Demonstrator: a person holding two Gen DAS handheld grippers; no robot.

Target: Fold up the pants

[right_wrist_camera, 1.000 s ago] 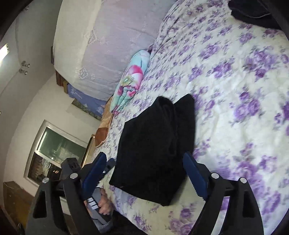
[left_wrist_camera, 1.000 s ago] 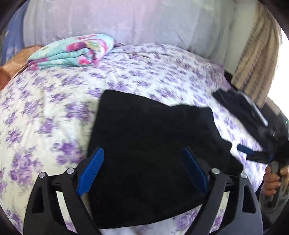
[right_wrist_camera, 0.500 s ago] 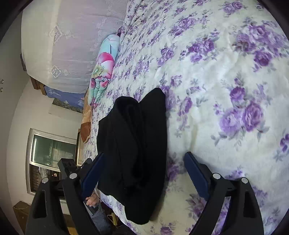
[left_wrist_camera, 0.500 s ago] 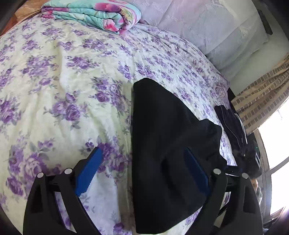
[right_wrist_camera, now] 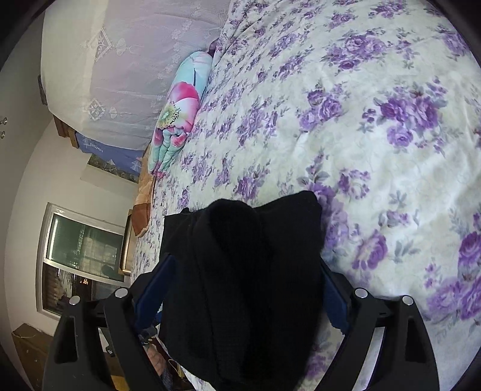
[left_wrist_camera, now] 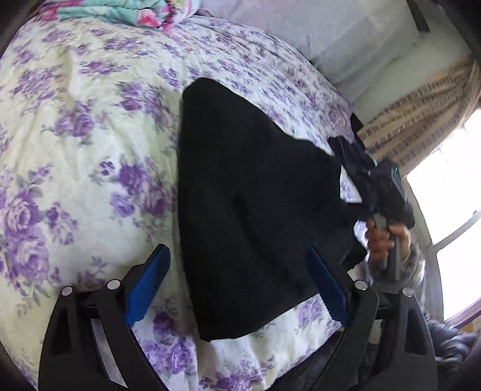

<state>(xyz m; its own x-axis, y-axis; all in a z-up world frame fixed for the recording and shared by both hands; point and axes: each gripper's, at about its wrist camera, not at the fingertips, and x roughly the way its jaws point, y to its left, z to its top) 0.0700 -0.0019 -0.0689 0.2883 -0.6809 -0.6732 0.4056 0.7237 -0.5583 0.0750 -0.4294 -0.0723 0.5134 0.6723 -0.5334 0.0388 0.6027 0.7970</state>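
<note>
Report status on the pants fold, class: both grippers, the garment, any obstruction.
Left gripper open, holding nothing. Right gripper open, jaws straddling the black pants. Pants folded on the floral bedspread. Nothing in the way.

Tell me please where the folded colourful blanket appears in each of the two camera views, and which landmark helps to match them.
Left wrist view: the colourful blanket lies at the top edge, left of centre, cut off by the frame.
Right wrist view: it stands upper left, beside the white lace cover.
Shared landmark: the black pants on the purple-flowered bedspread.
</note>
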